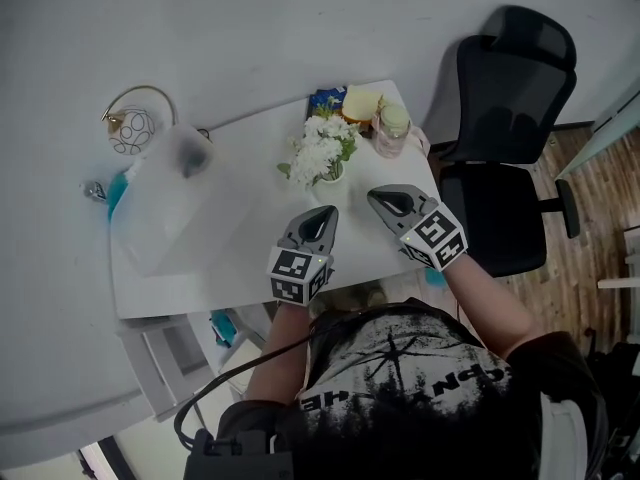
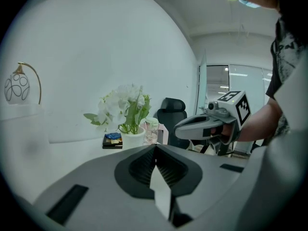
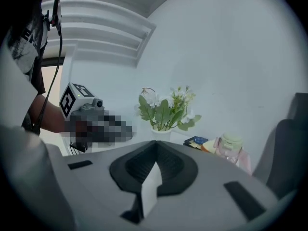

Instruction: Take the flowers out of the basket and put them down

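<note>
**Status: both claws closed and empty; flowers standing on the table**

1. Claw state. The left gripper (image 1: pixel 322 214) has its jaws closed together with nothing between them, and its own view confirms this. The right gripper (image 1: pixel 380 197) reads the same: jaws fully together, no load. I hold both over the near edge of the table (image 1: pixel 230 258), side by side, tips pointing toward the far side.

2. Task object. The flowers (image 1: pixel 322 148), white blooms with green leaves, stand upright in a small white pot (image 1: pixel 331 177) near the far edge of the table. They are ahead of both claws and clear of them. Just beside the pot are a pink bottle with a pale green lid (image 1: pixel 392 128) and a blue book (image 1: pixel 325 98).

3. Basket. I see no certain basket. A pale translucent container (image 1: pixel 165 203) lies at the left end of the table, but I cannot tell whether it is the one meant.

4. Step in hand. In my judgement no carry is under way. The flowers already rest on the table surface, so the put-down looks complete, or else an approach has not begun.

5. Next move. If a lift is required, open one claw first, advance level toward the pot and close on it low down. Keep off the bottle – it stands close enough to be knocked.
</note>
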A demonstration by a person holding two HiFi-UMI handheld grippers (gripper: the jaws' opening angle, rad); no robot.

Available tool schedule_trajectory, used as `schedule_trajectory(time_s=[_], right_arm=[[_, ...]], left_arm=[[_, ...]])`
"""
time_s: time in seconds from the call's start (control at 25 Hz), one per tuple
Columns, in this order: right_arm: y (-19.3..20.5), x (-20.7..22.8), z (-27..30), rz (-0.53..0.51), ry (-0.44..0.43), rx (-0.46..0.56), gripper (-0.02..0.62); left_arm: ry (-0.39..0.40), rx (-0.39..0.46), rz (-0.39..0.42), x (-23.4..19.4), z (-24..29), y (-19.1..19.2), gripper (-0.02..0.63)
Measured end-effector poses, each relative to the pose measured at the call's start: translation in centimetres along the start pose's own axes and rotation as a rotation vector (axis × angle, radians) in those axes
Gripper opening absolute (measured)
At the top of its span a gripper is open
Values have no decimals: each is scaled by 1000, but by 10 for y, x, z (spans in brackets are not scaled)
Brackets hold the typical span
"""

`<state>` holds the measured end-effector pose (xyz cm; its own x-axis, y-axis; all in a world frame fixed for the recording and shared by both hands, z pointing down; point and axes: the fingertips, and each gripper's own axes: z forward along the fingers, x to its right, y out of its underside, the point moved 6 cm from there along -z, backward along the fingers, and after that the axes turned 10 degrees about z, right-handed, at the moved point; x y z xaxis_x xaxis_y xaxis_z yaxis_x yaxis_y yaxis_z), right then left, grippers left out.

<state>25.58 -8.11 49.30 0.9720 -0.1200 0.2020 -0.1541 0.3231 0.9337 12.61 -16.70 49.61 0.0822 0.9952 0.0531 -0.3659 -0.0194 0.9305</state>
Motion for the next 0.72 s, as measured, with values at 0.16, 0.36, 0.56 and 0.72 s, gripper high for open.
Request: schedule_trajectory(time_s=[0.16, 0.36, 0.56, 0.72], right_arm=[[8, 1, -7, 38, -2, -14, 17], [18, 3, -13, 21, 17, -34, 17], [21, 6, -16, 26, 13, -34, 17], [21, 8, -17, 35, 3, -32, 17]], left_arm=[[1, 1, 10, 5, 1, -1, 11], [11, -13, 16, 10, 1, 5, 11], [16, -24, 19, 12, 1, 7, 11], [28, -25, 26, 14, 3, 5, 11]])
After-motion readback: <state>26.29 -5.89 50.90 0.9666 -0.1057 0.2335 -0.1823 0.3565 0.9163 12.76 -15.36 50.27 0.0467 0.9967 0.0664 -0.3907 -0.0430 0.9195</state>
